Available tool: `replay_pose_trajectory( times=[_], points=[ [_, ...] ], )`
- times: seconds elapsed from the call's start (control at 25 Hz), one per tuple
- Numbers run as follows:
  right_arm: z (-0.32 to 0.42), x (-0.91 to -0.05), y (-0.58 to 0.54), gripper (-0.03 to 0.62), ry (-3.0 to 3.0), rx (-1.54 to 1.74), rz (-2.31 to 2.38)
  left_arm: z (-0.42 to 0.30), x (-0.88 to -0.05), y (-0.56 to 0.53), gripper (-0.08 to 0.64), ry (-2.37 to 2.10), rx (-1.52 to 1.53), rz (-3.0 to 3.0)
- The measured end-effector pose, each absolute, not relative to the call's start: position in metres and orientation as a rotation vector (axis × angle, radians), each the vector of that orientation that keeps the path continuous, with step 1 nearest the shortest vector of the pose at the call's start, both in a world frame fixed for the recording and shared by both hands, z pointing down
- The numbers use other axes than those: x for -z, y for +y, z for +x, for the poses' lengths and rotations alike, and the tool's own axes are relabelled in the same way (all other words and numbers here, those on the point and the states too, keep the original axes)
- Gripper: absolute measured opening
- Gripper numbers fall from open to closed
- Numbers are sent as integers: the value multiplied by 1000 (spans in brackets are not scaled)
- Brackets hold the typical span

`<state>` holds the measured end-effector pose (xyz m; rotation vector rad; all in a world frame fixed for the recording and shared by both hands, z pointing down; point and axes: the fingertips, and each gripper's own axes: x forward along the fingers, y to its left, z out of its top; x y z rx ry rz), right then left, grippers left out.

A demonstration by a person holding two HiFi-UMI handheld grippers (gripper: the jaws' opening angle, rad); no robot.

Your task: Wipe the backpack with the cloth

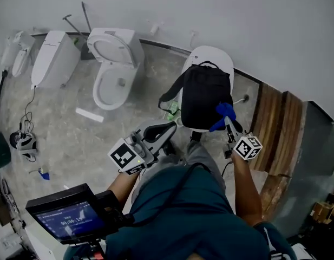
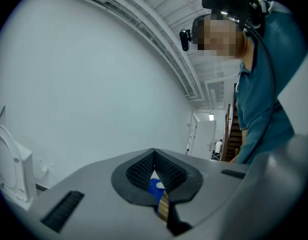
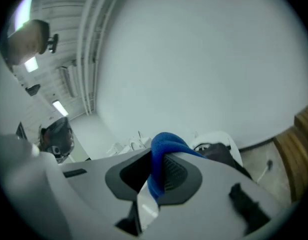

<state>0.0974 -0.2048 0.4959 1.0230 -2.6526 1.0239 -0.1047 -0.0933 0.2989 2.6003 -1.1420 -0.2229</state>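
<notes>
The right gripper [image 3: 161,160] has its fingers clamped on a crumpled blue cloth [image 3: 166,145], which bulges out over their tips. Just beyond those fingers, the black fabric backpack [image 1: 203,93] lies on a white rounded fixture [image 1: 210,54], and the cloth sits at the backpack's lower right edge. The left gripper [image 2: 154,156] holds its fingers together with nothing between them, pointing toward the backpack's lower left corner but short of it. A white open toilet [image 1: 110,69] stands well left of the left fingers.

Open floor [image 1: 150,93] between toilet [image 1: 113,69] and backpack [image 1: 204,96]; steps [image 1: 277,129] right.
</notes>
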Motion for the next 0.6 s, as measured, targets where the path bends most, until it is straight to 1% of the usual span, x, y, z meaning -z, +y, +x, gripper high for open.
replay_pose_trajectory(
  times=[0.16,0.32,0.48,0.6],
  points=[
    [91,-379,-167,43,-2909,-568,1084,-98,-283,-69,5,-1128,246,2670],
    [108,-285,-113,43,-3017,-197,1157,-80,-273,-36,5,-1156,203,2724],
    [144,-224,-51,43,-2988,139,1193,-46,-264,4,5,-1173,131,2783],
    [169,-198,-4,43,-2967,239,1208,-20,-257,40,5,-1183,103,2811]
  ],
)
